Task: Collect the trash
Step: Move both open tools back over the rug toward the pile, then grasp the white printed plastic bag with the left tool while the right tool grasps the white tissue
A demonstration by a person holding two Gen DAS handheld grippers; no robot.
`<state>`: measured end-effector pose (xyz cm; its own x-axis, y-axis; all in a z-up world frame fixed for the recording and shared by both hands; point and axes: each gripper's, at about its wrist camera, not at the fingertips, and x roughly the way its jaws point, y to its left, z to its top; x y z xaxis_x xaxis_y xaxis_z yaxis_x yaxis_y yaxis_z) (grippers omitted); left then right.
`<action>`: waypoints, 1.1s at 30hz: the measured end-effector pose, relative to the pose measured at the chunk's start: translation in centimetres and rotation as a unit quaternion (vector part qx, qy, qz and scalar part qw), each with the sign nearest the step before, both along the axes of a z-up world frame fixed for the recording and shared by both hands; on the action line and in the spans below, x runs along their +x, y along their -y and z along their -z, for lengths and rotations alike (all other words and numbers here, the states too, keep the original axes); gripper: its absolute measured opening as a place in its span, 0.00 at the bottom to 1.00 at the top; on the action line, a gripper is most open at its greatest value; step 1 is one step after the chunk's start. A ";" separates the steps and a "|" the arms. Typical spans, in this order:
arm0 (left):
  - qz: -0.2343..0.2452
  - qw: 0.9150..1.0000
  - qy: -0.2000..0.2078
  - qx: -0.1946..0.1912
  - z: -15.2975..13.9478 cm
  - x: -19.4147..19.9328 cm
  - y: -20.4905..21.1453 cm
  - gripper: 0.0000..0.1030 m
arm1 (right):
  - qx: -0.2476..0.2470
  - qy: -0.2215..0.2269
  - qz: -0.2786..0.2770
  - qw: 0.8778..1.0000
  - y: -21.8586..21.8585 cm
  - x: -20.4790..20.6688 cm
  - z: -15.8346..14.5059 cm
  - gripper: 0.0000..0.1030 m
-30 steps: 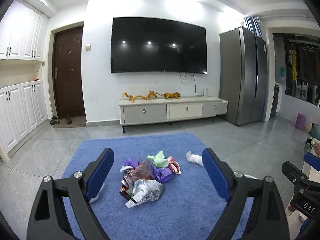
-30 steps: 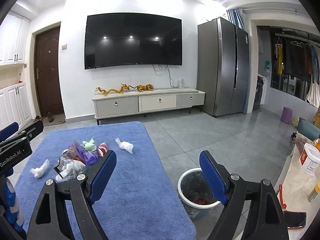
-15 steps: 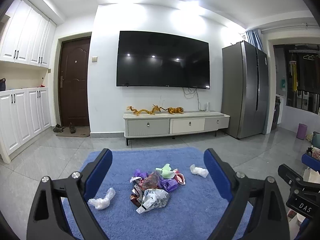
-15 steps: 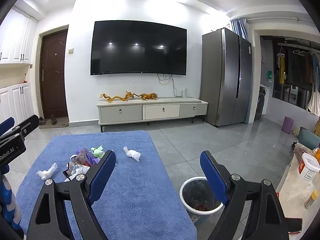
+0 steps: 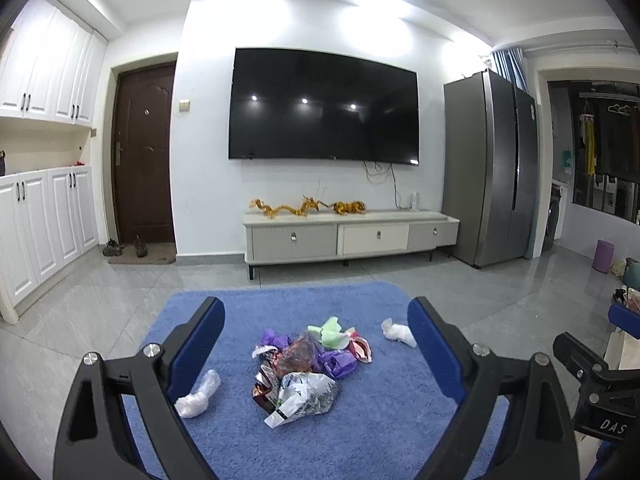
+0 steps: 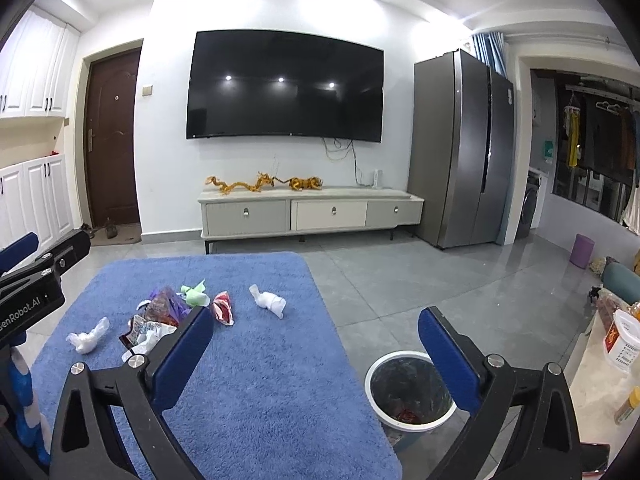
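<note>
Left view: our left gripper (image 5: pixel 316 340) hangs released over the trash pile (image 5: pixel 308 364) on the blue rug (image 5: pixel 360 432). Right view: our right gripper (image 6: pixel 312 344) spread wide, bin (image 6: pixel 410 392) just beside the rug, tissue wad (image 6: pixel 269 301) apart from the pile

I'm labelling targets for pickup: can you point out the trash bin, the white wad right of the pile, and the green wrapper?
trash bin (image 6: pixel 372 368): right wrist view, left rim.
white wad (image 6: pixel 269 301): right wrist view, its middle.
green wrapper (image 5: pixel 330 333): left wrist view, its middle.
</note>
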<state>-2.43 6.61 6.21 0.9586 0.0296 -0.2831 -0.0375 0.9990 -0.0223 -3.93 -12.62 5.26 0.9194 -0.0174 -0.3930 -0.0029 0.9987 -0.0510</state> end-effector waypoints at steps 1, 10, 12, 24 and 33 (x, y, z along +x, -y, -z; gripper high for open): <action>0.003 1.000 -0.005 0.000 0.3 0.4 -0.1 0.90 | 0.000 -0.005 0.000 1.000 0.1 0.4 0.3 1.00; 0.007 0.997 -0.070 -0.018 3.2 5.2 -5.6 0.90 | 0.011 -0.040 -0.007 0.999 1.9 4.6 3.0 1.00; 0.010 0.997 -0.081 -0.017 3.9 5.9 -6.9 0.90 | 0.018 -0.059 -0.014 0.998 2.2 6.0 4.0 1.00; 0.192 0.955 -0.219 -0.050 11.6 10.9 -5.3 0.69 | 0.025 -0.157 -0.069 0.985 1.5 14.8 9.4 1.00; 0.183 0.944 -0.275 0.000 16.1 15.3 -2.9 0.59 | 0.018 -0.171 -0.120 0.978 -0.4 20.3 10.5 1.00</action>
